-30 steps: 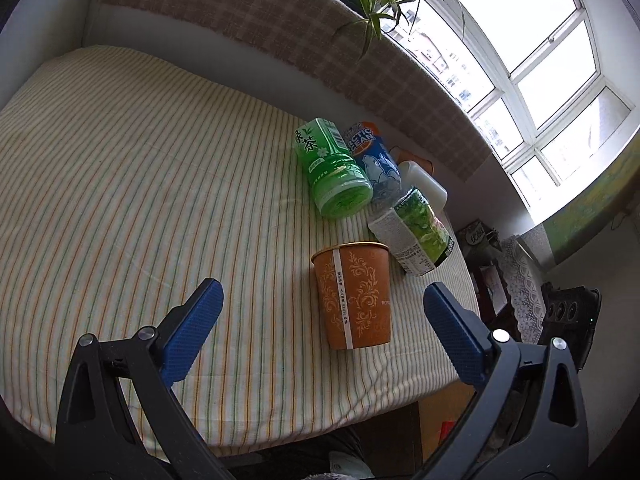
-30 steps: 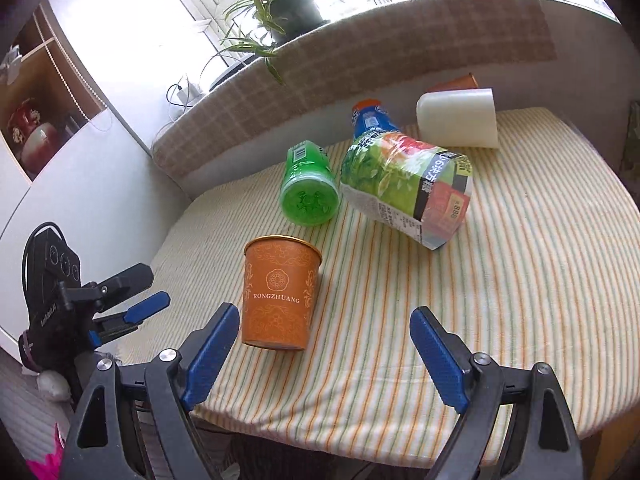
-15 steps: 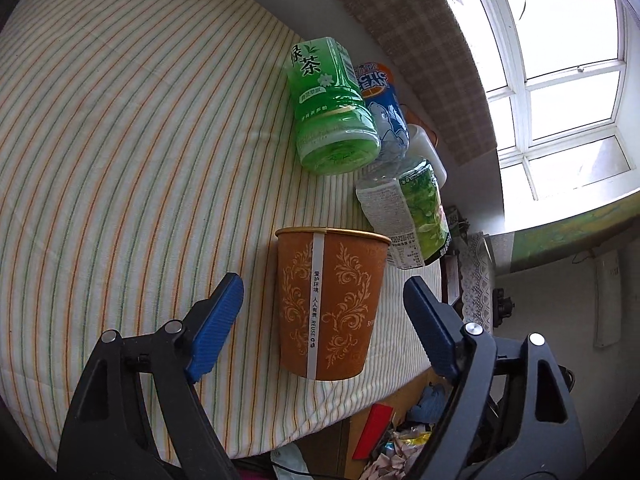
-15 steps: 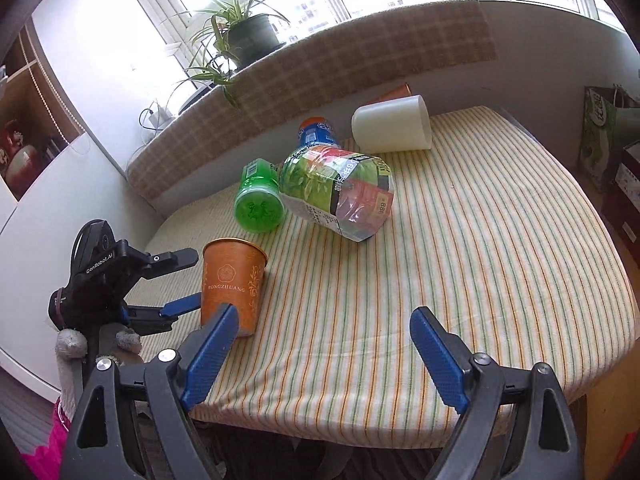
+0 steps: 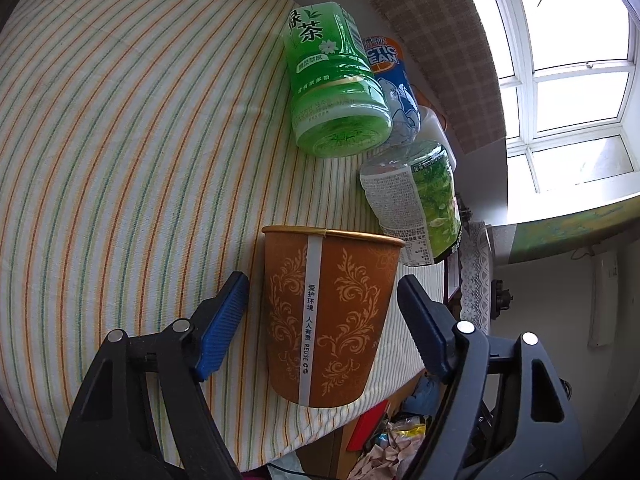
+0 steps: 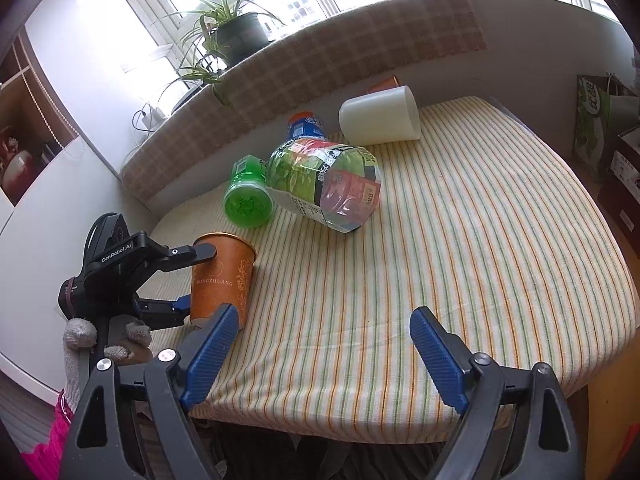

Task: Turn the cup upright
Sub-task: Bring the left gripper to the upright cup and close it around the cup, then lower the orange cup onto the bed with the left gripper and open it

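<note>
An orange paper cup (image 5: 328, 316) with gold scrollwork stands with its wide rim up, near the front edge of the striped table (image 5: 120, 152). My left gripper (image 5: 323, 316) is open, its blue pads on either side of the cup with small gaps. In the right wrist view the cup (image 6: 222, 276) is at lower left with the left gripper (image 6: 192, 280) around it. My right gripper (image 6: 324, 356) is open and empty over the table's front edge, to the right of the cup.
A green tea bottle (image 6: 248, 196), a clear bottle with a green label (image 6: 324, 188) and a blue-labelled bottle (image 6: 306, 126) lie on their sides mid-table. A white cup (image 6: 380, 120) lies on its side at the back. A potted plant (image 6: 236, 36) stands on the sill.
My left gripper has moved in until its pads flank the orange cup. My right gripper has drawn back and to the right, away from the cup.
</note>
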`<state>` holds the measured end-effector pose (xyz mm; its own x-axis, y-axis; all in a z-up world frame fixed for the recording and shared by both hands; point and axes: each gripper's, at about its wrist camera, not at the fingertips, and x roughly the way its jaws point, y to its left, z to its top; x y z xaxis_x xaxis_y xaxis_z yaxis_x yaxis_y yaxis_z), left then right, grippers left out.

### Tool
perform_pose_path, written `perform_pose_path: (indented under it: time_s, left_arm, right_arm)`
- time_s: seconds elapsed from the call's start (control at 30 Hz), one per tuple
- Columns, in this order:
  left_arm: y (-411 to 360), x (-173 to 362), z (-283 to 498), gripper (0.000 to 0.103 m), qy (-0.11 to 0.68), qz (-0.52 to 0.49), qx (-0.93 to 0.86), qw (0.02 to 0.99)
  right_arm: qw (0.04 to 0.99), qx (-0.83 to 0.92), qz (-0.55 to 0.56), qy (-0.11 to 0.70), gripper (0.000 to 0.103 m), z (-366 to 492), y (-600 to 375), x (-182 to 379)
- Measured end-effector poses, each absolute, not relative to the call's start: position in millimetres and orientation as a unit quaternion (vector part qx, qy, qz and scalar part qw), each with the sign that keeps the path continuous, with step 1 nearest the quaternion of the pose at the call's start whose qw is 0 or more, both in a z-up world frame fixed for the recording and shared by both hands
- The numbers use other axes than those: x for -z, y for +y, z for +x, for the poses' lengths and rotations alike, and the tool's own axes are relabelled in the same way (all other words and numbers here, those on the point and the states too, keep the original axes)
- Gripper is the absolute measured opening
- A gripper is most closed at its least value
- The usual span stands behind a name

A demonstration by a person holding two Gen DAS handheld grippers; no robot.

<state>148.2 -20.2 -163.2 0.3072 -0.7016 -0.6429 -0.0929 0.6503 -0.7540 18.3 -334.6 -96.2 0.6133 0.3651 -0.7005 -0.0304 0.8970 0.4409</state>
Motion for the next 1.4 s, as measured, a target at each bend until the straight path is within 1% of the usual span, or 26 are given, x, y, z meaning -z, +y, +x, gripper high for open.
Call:
perform_pose_path:
  time_s: [0.07, 0.13, 0.3, 0.5, 0.77, 0.93, 1.3, 1.4]
  left_arm:
    - [-21.5, 164.0, 149.2, 0.077, 0.55, -0.36, 0.21, 0.724]
    - [-22.3, 164.9, 150.6, 0.072, 0.55, -0.363, 0.213, 0.721]
    - [-26.4, 164.0, 152.0, 0.068, 0.55, -0.359, 0.217, 0.722]
    - [-34.7, 151.4, 148.2, 0.068, 0.539, -0.326, 0.215, 0.746]
    - [-55.0, 120.0, 134.0, 0.067, 0.502, -0.237, 0.213, 0.804]
    - [-65.9, 107.6, 126.1, 0.067, 0.481, -0.199, 0.213, 0.827]
    - [-83.8, 94.7, 123.3, 0.067, 0.413, -0.106, 0.201, 0.882]
    - [-86.1, 96.3, 127.3, 0.067, 0.4, -0.094, 0.196, 0.89]
  right_arm:
    - [0.876, -0.11, 0.198, 0.426, 0.089, 18.0, -335.7, 97.4]
    - [0.876, -0.11, 0.198, 0.427, 0.089, 17.7, -336.3, 98.1]
    - [0.875, -0.108, 0.198, 0.428, 0.089, 17.1, -336.7, 99.5]
    - [0.877, -0.106, 0.196, 0.427, 0.089, 15.8, -336.7, 98.8]
    - [0.875, -0.106, 0.196, 0.429, 0.089, 17.9, -335.2, 100.2]
    - [0.875, -0.106, 0.198, 0.429, 0.089, 16.9, -334.4, 100.3]
    - [0.875, -0.101, 0.202, 0.429, 0.089, 14.4, -337.6, 100.6]
    - [0.875, -0.1, 0.201, 0.429, 0.089, 13.8, -337.5, 100.5]
